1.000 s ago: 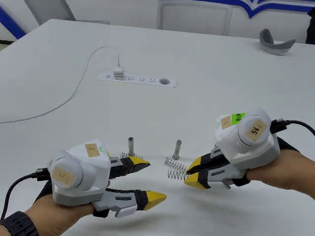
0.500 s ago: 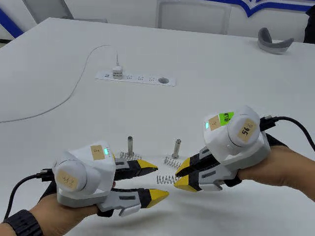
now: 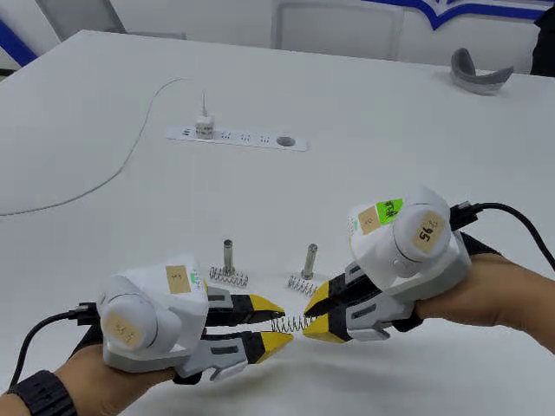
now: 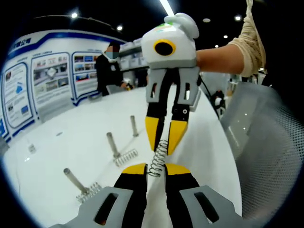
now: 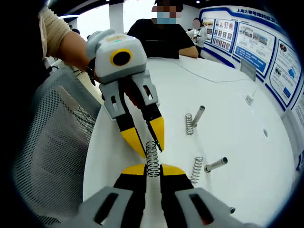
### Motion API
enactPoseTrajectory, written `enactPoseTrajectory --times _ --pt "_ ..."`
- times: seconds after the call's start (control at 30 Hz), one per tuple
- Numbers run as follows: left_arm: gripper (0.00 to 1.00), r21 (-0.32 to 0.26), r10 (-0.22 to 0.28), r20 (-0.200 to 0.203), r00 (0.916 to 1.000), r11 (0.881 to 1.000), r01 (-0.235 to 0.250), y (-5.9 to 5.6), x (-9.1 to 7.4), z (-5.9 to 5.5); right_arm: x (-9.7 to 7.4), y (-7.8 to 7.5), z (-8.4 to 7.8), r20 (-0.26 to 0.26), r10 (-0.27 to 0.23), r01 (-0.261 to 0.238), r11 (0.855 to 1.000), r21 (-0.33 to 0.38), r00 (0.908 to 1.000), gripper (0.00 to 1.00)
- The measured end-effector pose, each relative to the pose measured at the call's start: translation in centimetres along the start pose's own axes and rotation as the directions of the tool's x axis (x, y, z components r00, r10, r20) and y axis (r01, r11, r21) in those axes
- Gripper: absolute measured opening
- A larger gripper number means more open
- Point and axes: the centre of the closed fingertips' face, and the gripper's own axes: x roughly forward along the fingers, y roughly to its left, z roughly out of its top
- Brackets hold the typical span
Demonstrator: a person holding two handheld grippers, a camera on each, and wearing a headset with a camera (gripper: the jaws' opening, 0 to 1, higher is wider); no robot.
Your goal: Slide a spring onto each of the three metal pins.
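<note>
Compared with half a second ago, the two claws have come together. The left claw (image 3: 277, 324), which was wide open and apart then, is now narrowed around one end of the thin coiled steel spring (image 3: 290, 323). The right claw (image 3: 307, 321) is clamped on the other end, as before. The spring therefore stretches between the tips of both claws, off the white surface (image 3: 390, 147). Whether the left claw really presses the spring, I cannot tell. Just behind the claws stand two short metal pins (image 3: 228, 256), and a loose spring (image 3: 228, 277) lies at the foot of each.
</note>
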Motion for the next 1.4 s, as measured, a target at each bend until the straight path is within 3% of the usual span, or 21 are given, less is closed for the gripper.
enactPoseTrajectory --times 0.47,1.03,1.27,1.4 --pt "0.12 0.028 -0.017 -0.018 0.9997 0.999 0.018 -0.3 0.3 -0.3 -0.5 0.3 1.2 -0.011 0.005 -0.005 1.000 -0.023 0.9999 0.12" --pt "0.11 0.013 -0.023 -0.001 0.9997 1.000 0.023 -0.4 0.5 0.1 -0.7 0.5 3.8 0.014 -0.010 0.011 0.999 -0.051 0.9999 0.12" --pt "0.11 -0.001 -0.020 0.007 0.9998 1.000 0.020 -0.4 0.5 0.2 -0.6 0.5 3.9 0.020 -0.013 0.014 0.999 -0.045 0.9997 0.12" --pt "0.11 -0.003 -0.019 0.006 0.9998 1.000 0.019 -0.4 0.5 0.1 -0.5 0.6 3.8 0.019 -0.002 0.002 1.000 -0.023 0.9998 0.18"
